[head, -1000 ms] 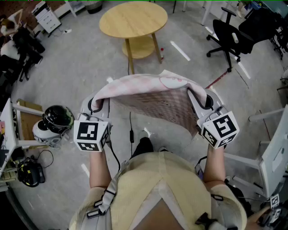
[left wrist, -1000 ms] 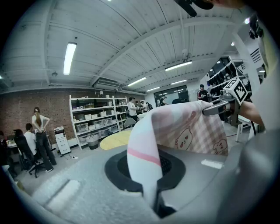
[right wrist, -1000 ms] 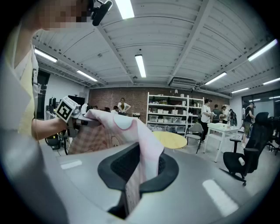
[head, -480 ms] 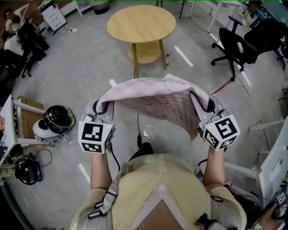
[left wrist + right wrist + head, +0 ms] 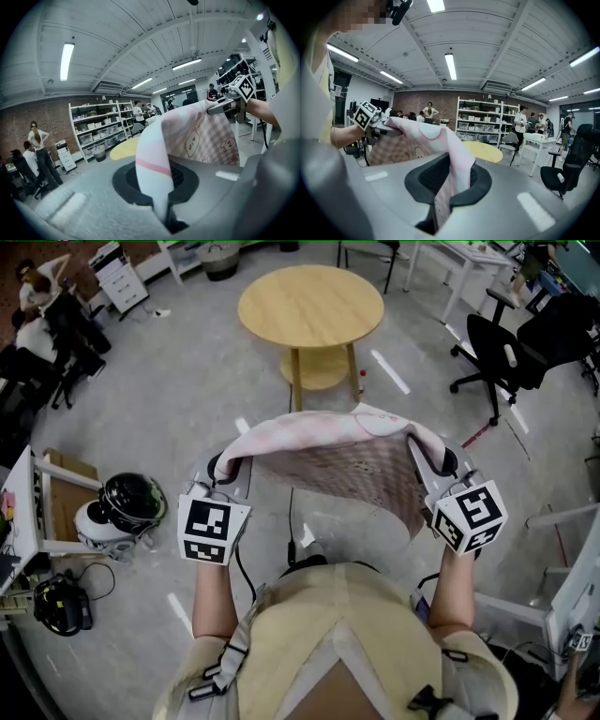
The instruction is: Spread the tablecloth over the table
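Note:
A pink checked tablecloth with cartoon bears hangs stretched between my two grippers, sagging toward the floor. My left gripper is shut on its left corner, and the cloth rises out of the jaws in the left gripper view. My right gripper is shut on the right corner, with the cloth pinched in the jaws in the right gripper view. The round wooden table stands ahead of me on the grey floor, a few steps off. It shows as a yellow disc past the right jaws.
A black office chair stands at the right of the table. A helmet on a white base and a white frame sit at my left. White desks are at the right. Shelves and people line the far wall.
I have moved a little toward the round table; it sits lower and nearer in the head view. Both grippers keep hold of the cloth, held slightly further apart.

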Tool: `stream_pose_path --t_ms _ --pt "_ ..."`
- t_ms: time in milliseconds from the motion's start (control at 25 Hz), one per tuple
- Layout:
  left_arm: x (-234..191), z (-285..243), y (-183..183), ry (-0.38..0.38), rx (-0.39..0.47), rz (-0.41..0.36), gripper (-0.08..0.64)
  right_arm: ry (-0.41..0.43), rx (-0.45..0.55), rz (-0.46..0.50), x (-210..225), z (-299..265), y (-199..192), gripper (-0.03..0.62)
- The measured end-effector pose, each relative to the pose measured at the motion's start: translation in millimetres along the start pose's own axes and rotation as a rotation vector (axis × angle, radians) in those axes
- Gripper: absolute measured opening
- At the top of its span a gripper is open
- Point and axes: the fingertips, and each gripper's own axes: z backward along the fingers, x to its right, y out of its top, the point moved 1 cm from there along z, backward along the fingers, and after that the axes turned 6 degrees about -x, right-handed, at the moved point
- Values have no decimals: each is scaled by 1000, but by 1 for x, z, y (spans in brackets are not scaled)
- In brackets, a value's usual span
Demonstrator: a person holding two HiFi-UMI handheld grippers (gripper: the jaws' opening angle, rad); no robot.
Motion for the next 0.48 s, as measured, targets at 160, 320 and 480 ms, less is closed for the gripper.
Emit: stream_pose_path --t_ms 160,320,480 --pt "-18 -7 -3 -14 7 -26 8 -32 -2 3 -4 -16 8 12" --pt "-29 -21 -2 -16 27 -4 8 -35 -19 6 0 -28 12 11" --pt "-40 -31 -3 -5 32 10 8 -41 -32 35 6 -44 19 11"
